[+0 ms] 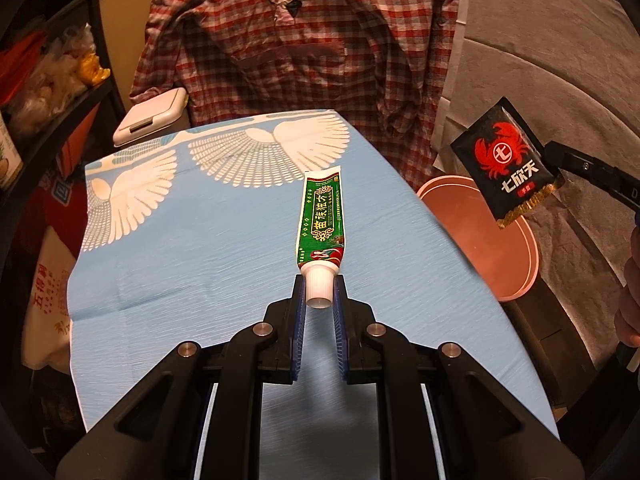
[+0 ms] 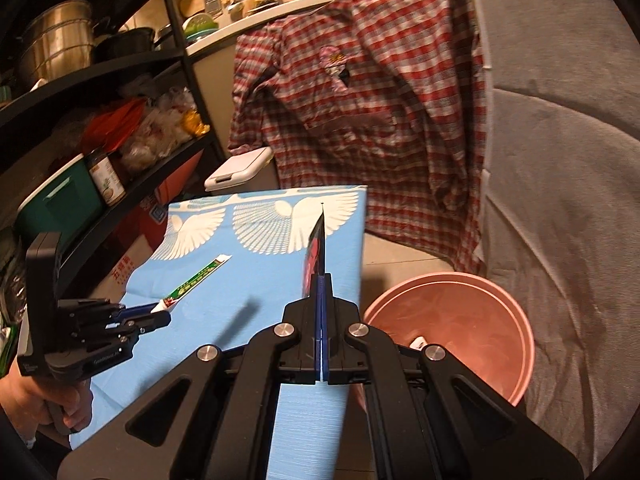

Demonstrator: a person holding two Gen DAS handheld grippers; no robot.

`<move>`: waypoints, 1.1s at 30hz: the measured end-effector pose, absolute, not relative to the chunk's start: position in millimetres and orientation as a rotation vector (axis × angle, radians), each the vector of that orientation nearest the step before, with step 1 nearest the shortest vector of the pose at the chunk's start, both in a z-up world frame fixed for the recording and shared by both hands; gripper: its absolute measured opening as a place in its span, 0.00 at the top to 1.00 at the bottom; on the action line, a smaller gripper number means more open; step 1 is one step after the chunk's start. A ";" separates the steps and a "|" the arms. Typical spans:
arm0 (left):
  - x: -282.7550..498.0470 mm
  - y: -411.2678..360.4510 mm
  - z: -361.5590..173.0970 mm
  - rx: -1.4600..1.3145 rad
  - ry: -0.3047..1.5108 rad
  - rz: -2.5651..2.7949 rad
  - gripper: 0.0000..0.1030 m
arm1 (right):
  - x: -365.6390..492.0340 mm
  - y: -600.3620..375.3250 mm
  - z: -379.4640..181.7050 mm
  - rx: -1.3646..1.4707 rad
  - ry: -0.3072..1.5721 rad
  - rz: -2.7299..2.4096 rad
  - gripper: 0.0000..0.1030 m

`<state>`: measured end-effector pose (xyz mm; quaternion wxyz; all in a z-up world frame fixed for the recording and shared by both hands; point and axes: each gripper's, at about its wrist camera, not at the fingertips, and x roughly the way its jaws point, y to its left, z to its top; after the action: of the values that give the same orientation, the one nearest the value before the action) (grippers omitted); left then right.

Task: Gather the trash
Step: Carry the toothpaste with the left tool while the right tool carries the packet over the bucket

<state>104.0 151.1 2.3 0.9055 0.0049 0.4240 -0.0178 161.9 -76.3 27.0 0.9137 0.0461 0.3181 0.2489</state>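
Note:
A green toothpaste tube (image 1: 320, 220) with a white cap lies on the blue cloth (image 1: 200, 260). My left gripper (image 1: 319, 290) is shut on its cap, the tube pointing away from me. It also shows in the right wrist view (image 2: 154, 314) with the tube (image 2: 196, 278). My right gripper (image 2: 322, 280) is shut on a black sachet (image 2: 316, 246) with a red crab print, seen edge-on. In the left wrist view the sachet (image 1: 508, 164) hangs above the rim of the pink bin (image 1: 488, 240). The pink bin (image 2: 460, 320) stands on the floor right of the table.
A red checked shirt (image 1: 304, 48) hangs behind the table. A white lidded box (image 1: 150, 114) sits beyond the far left corner. Black shelves (image 2: 100, 80) with pots, jars and bags stand on the left. A grey cover (image 2: 560, 160) fills the right. A small white item (image 2: 418, 343) lies in the bin.

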 end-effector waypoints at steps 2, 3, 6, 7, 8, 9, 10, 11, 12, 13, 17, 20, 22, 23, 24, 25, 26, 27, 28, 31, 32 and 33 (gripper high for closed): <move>104.8 145.7 4.4 0.009 0.869 -0.038 0.87 | 162.3 -81.1 28.9 0.092 0.645 0.491 1.00; 105.0 143.0 4.9 0.009 0.865 -0.038 0.87 | 162.5 -83.6 30.0 0.088 0.640 0.479 1.00; 106.2 134.3 7.0 0.011 0.857 -0.041 0.87 | 163.3 -91.4 31.7 0.089 0.632 0.453 1.00; 106.7 131.7 7.7 0.009 0.853 -0.043 0.87 | 163.5 -94.1 32.0 0.089 0.631 0.444 1.00; 107.5 129.4 8.2 0.007 0.851 -0.044 0.87 | 164.4 -97.3 31.9 0.089 0.631 0.434 1.00; 108.4 126.9 9.0 0.005 0.849 -0.045 0.87 | 165.0 -99.5 31.8 0.090 0.632 0.427 1.00; 109.4 124.0 9.9 0.004 0.846 -0.046 0.87 | 165.9 -102.3 31.7 0.089 0.633 0.418 1.00; 110.3 121.0 10.6 0.003 0.843 -0.047 0.87 | 166.6 -105.3 31.4 0.089 0.635 0.408 1.00; 111.3 118.0 11.3 0.001 0.841 -0.048 0.87 | 167.4 -107.6 31.0 0.090 0.637 0.401 1.00; 112.6 114.6 12.2 -0.001 0.838 -0.050 0.87 | 168.6 -110.8 30.6 0.093 0.639 0.394 1.00; 118.4 103.5 14.4 -0.004 0.831 -0.062 0.87 | 172.2 -121.8 30.0 0.088 0.644 0.360 1.00; 123.6 94.2 14.6 -0.004 0.829 -0.071 0.87 | 173.8 -130.9 29.5 0.091 0.645 0.339 1.00; 125.3 89.0 14.3 -0.006 0.829 -0.078 0.87 | 175.2 -135.9 29.0 0.090 0.646 0.323 1.00; 127.2 85.0 14.2 -0.007 0.829 -0.083 0.87 | 176.3 -138.9 28.8 0.092 0.648 0.314 1.00; 129.0 80.9 14.1 -0.007 0.829 -0.089 0.87 | 178.1 -143.1 28.6 0.098 0.650 0.306 1.00; 130.8 77.0 13.7 -0.007 0.828 -0.095 0.87 | 179.2 -146.0 28.4 0.104 0.651 0.301 1.00; 132.4 73.3 13.6 -0.007 0.829 -0.101 0.87 | 180.4 -148.6 28.5 0.109 0.654 0.296 1.00; 133.5 69.9 13.5 -0.006 0.829 -0.106 0.87 | 181.9 -152.0 28.1 0.117 0.658 0.294 1.00; 134.2 67.7 13.2 -0.006 0.830 -0.111 0.87 | 183.4 -154.9 27.5 0.123 0.662 0.292 1.00; 139.3 56.0 11.8 -0.006 0.833 -0.130 0.87 | 187.3 -160.3 25.0 0.132 0.672 0.278 1.00; 140.8 53.0 11.0 -0.006 0.835 -0.135 0.87 | 188.4 -160.4 24.7 0.133 0.675 0.276 1.00; 141.9 50.0 10.5 -0.006 0.837 -0.140 0.87 | 189.7 -161.3 23.5 0.134 0.680 0.273 1.00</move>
<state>141.9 50.0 10.5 0.9114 -0.0029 0.4059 -0.0682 189.7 -161.3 23.5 0.9314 0.0653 0.3324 0.1332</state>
